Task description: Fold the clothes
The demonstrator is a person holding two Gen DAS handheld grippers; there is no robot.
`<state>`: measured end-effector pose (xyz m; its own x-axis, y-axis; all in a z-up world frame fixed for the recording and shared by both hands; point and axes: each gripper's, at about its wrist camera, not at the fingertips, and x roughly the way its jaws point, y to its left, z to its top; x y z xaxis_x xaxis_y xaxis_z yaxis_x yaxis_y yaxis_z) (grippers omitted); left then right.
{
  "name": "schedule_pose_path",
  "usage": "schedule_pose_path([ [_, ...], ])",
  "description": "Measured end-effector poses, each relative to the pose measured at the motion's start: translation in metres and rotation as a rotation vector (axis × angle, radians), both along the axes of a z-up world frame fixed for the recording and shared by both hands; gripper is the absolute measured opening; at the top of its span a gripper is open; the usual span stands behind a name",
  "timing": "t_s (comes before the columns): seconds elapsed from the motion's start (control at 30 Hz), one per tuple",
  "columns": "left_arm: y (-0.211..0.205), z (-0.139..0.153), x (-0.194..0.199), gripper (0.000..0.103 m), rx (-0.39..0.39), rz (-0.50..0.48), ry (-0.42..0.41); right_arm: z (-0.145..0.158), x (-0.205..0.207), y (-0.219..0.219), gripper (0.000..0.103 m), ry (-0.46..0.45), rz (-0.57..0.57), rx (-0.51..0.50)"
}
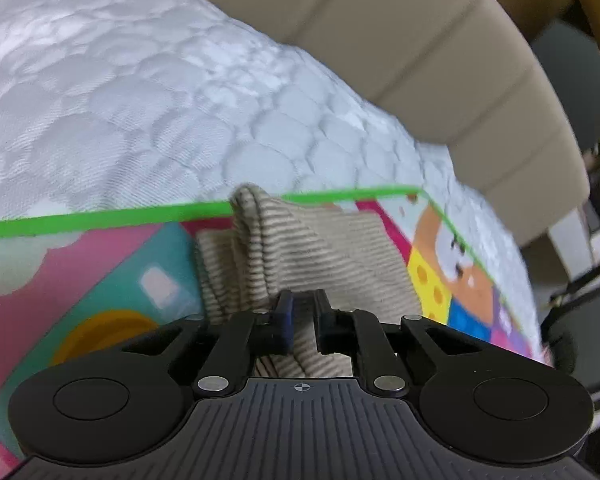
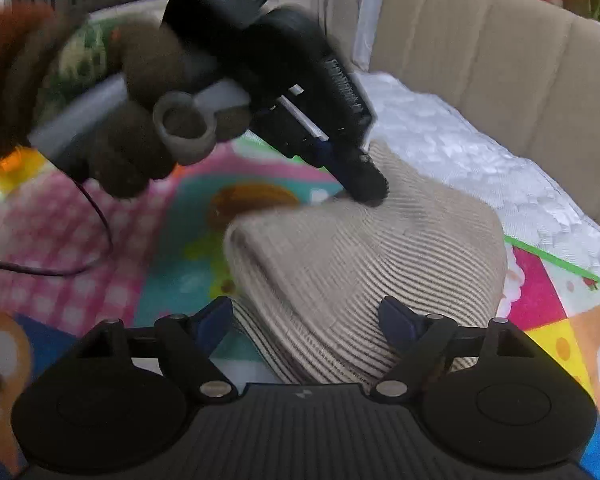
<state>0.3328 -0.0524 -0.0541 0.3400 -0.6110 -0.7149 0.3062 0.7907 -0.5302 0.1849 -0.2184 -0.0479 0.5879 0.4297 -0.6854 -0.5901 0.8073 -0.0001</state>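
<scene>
Garment: one ribbed beige garment [image 2: 364,276], bunched in a heap on the play mat [image 2: 172,248] near the mat's green-edged corner; the mat lies on the quilted bed [image 1: 140,92].
Left hand-held gripper [image 1: 303,320]: my fingers are drawn nearly together with a fold of the ribbed cloth pinched between them; in the right wrist view its tip sits on the far crest of the heap.
Right hand-held gripper [image 2: 306,320]: my fingers stand wide apart, with nothing between them; the near hem of the heap lies just ahead of and between the two tips.
Key relation: the garment lies straight ahead of my right gripper and stretches away toward my left one, so my two grippers sit at opposite ends of it, left far and right near.
Long axis: I judge it runs from near hem to far crest, but the cloth is too rumpled and blurred to be sure.
Nearer free edge: the right gripper is the one placed to take the near hem.
Stage: the heap fits either a fold being carried over or a piece being pulled out flat; I cannot tell which.
Count: one garment, one mat, two grippers, one gloved hand [image 2: 140,128] on the left gripper.
</scene>
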Motion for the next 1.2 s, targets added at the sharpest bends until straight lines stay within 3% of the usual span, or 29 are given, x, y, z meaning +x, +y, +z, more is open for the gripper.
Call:
schedule_pose_path([
  [0.07, 0.003, 0.005, -0.007, 0.037, 0.001, -0.002, 0.004, 0.015, 0.011, -0.026, 0.085, 0.048, -0.043, 0.133],
  [0.1, 0.005, 0.008, -0.011, 0.069, 0.001, -0.003, 0.005, 0.019, 0.017, -0.041, 0.090, 0.060, -0.094, 0.180],
  [0.13, 0.006, 0.010, -0.014, 0.079, 0.001, -0.004, 0.007, 0.024, 0.024, -0.056, 0.094, 0.072, -0.146, 0.226],
  [0.17, 0.008, 0.013, -0.018, 0.079, 0.001, -0.005, 0.009, 0.028, 0.031, -0.072, 0.100, 0.085, -0.199, 0.273],
  [0.3, 0.007, 0.017, -0.030, 0.091, 0.006, -0.027, 0.035, 0.008, 0.061, -0.121, 0.100, 0.224, -0.465, 0.447],
  [0.43, -0.010, 0.004, -0.037, 0.091, 0.080, -0.084, 0.053, -0.018, 0.066, -0.114, 0.100, 0.304, -0.490, 0.427],
  [0.57, -0.013, -0.009, -0.040, 0.091, 0.134, -0.106, 0.071, -0.036, 0.055, -0.094, 0.096, 0.331, -0.410, 0.341],
  [0.73, -0.008, -0.021, -0.039, 0.086, 0.102, -0.114, 0.097, -0.045, 0.058, -0.097, 0.092, 0.355, -0.404, 0.372],
  [0.8, -0.007, -0.024, -0.037, 0.079, 0.083, -0.123, 0.097, -0.043, 0.057, -0.096, 0.076, 0.359, -0.372, 0.382],
  [0.83, -0.006, -0.025, -0.037, 0.076, 0.073, -0.127, 0.096, -0.042, 0.057, -0.096, 0.073, 0.365, -0.356, 0.391],
  [0.97, -0.004, -0.031, -0.033, 0.072, 0.035, -0.144, 0.096, -0.039, 0.062, -0.091, 0.070, 0.336, -0.356, 0.375],
  [1.07, -0.010, -0.028, -0.015, 0.070, 0.036, -0.164, 0.038, -0.031, 0.080, -0.093, 0.066, 0.287, -0.367, 0.356],
  [1.2, -0.025, -0.017, 0.023, 0.067, 0.084, -0.186, -0.141, -0.017, 0.126, -0.094, 0.063, 0.162, -0.390, 0.303],
])
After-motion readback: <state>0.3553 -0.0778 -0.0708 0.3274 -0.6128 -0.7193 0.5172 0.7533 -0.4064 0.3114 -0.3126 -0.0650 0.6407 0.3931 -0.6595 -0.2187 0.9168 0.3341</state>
